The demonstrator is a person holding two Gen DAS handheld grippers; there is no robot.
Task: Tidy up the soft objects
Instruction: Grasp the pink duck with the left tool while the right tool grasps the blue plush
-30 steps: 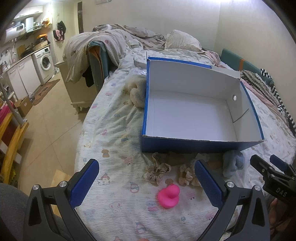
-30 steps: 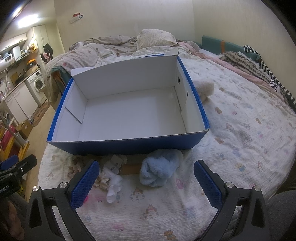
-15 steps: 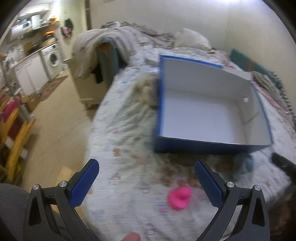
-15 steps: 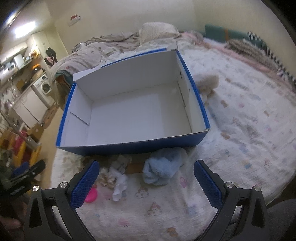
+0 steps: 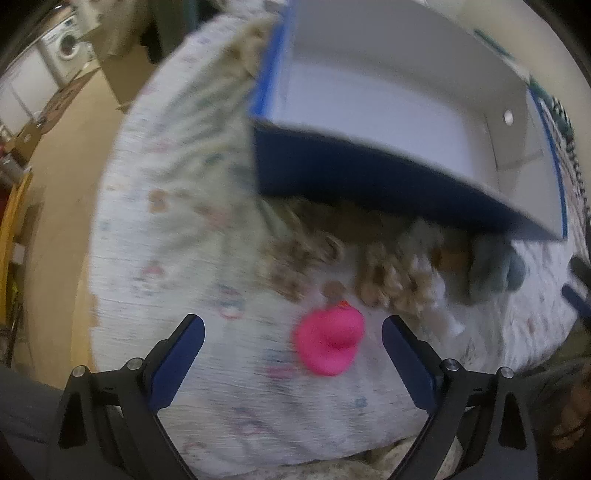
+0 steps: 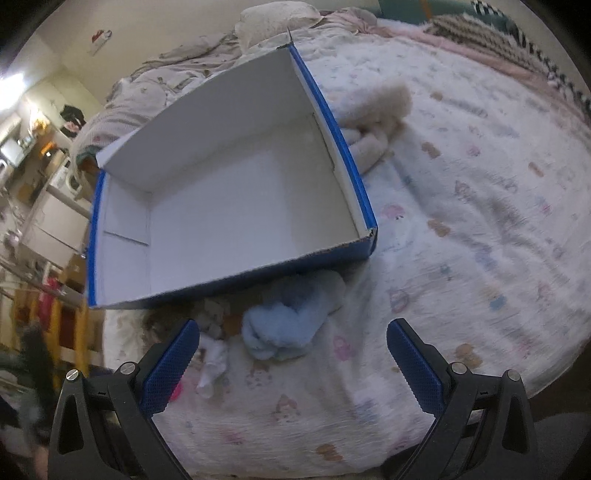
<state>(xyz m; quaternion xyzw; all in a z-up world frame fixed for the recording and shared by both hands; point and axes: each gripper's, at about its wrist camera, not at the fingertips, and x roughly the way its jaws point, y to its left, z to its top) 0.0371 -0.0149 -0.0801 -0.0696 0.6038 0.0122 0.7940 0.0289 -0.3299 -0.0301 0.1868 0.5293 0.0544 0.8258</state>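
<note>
on the printed bedsheet [image 6: 461, 229], blue box [image 6: 364, 199], pink toy [image 5: 328, 341]; both grippers' fingers [image 5: 406, 363] apart, washing machine [image 5: 66, 46] beyond

A wide bed [image 6: 480, 206] fills the room, spread with a pale sheet printed in small cartoon figures. Rumpled bedding [image 6: 166, 77] and a pillow [image 6: 273, 18] pile up at the far end against a plain cream wall [image 6: 155, 26]. Off to the left, a tan floor [image 5: 66, 155] runs to a white washing machine [image 5: 68, 46] and white cabinets [image 6: 55, 221]. A bright ceiling light [image 6: 11, 79] glares far left.
</note>
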